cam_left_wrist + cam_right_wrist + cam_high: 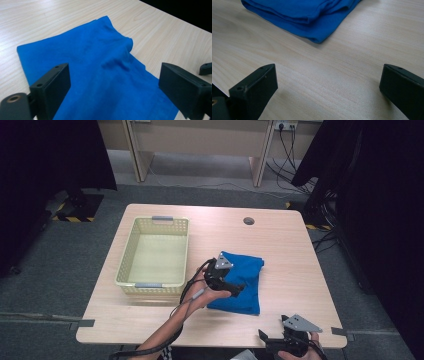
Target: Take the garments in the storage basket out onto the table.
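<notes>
Left gripper point(239, 289) hovers over the blue cloth point(248, 279) with jaws wide apart, empty; right gripper point(272, 338) likewise gapes above the tabletop point(280, 245).

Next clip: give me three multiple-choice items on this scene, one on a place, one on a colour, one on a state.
1. Where is the basket relative to the folded cloth?
A. to its left B. to its right C. on top of it
2. What colour is the cloth?
A. red B. blue C. white
3. How do the left tool jaws stand?
A. clamped on the cloth B. open above the cloth C. inside the basket

Key: 1 A, the high view shows the basket at left; 2 B, plainly blue; 3 B, the left gripper view shows the jaws apart with cloth beneath.
</notes>
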